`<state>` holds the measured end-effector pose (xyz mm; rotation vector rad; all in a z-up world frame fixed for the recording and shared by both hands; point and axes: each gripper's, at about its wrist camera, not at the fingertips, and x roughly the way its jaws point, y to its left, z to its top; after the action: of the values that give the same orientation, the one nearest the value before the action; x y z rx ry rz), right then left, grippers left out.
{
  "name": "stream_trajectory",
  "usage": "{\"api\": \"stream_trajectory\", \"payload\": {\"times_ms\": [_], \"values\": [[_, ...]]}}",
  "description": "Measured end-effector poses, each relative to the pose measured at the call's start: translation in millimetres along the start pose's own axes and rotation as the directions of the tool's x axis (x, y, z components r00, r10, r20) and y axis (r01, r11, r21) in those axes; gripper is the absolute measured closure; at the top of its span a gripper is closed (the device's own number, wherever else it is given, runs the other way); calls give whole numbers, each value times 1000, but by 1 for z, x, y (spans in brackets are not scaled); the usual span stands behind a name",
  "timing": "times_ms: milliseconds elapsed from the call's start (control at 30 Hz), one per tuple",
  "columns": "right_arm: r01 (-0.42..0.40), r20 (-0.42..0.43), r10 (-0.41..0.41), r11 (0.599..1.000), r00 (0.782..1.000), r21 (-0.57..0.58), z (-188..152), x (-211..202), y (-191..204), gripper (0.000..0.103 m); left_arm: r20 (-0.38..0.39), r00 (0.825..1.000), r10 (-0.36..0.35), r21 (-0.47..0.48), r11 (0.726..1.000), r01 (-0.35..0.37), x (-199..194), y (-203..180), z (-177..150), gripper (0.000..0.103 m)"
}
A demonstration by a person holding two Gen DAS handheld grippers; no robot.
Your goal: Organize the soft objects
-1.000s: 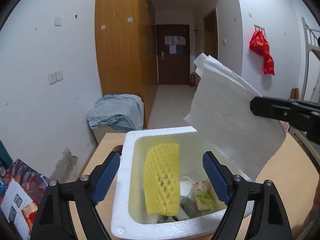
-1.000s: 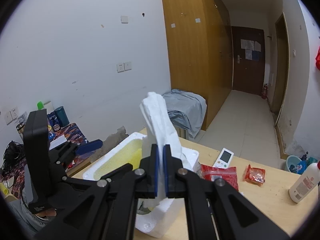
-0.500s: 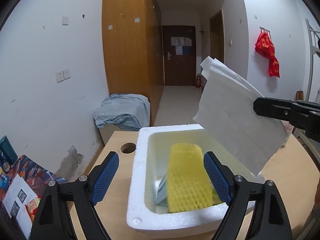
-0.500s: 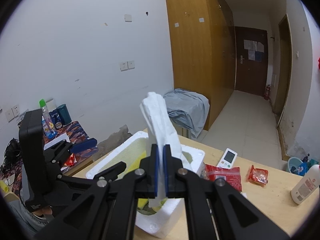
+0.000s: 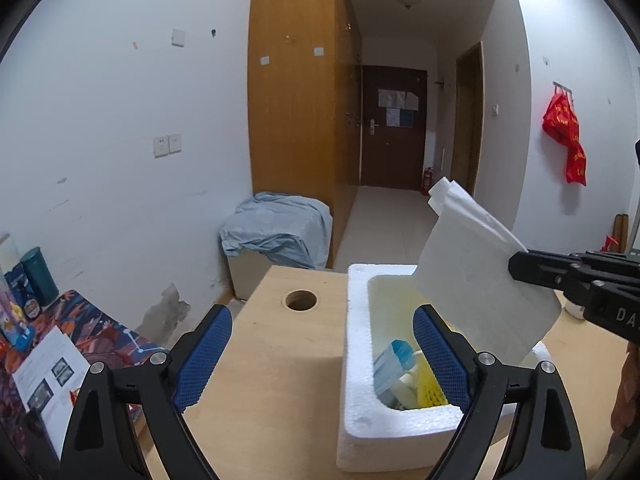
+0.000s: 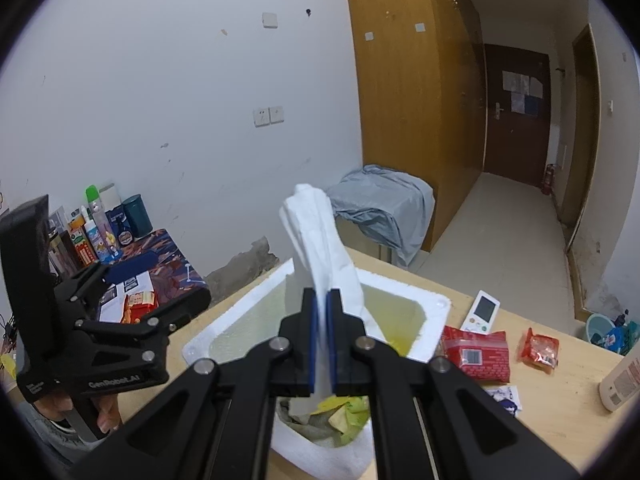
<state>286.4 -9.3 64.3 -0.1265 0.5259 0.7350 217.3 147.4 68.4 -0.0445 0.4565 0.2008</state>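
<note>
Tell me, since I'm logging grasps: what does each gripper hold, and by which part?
The right gripper is shut on the white foam sheet, pinching its edge above the foam box. The left gripper holds nothing; its jaws are opening.

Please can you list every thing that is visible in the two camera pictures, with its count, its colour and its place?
Rectangular foam box: one, white, on the table, holding mixed items.
Thin foam sheet: one, white, over the box, held by the right gripper.
Wooden table: one, light brown, under the box.
Foil snack packets: two, red, on the table right of the box.
Small remote control: one, white, behind the packets.
Plastic bottle: one, white, table's right edge.
Crumpled cloth: one, grey-blue, over a low cabinet.
Left gripper: one, black with blue pads, jaws opening, nothing between them.
Right gripper: one, black, shut on the sheet.
</note>
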Motion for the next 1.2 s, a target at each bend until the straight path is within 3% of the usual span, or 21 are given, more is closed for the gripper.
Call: {"api": "stream_trajectory", "payload": {"times_ms": [400,500,567,633,733,1000,1200], "values": [[10,-40,-10,1000,999,-2,-2,13,2,96,-2,1000,0,4,1000,0,-2,2,-3,11],[9,-50,-9,1000,999,-10,-3,14,4,80,-3,1000,-4,12,1000,4,-2,0,-3,11],[4,-38,-4,1000,999,-8,-3,12,5,51,1,1000,-1,13,1000,1,-3,-1,-4,11],[17,-16,-17,1000,1000,-11,-3,7,6,37,0,1000,1,15,1000,-1,-2,-2,-4,11],[28,-8,-28,1000,1000,-2,-1,6,2,35,-4,1000,0,13,1000,0,-1,-2,-4,11],[37,-9,-37,999,999,15,-1,6,-1,20,-4,1000,2,24,1000,-2,-2,-4,-3,11],[45,3,-45,999,999,19,-1,-1,-1,18,-1,1000,-3,24,1000,4,-5,-4,-3,11]]}}
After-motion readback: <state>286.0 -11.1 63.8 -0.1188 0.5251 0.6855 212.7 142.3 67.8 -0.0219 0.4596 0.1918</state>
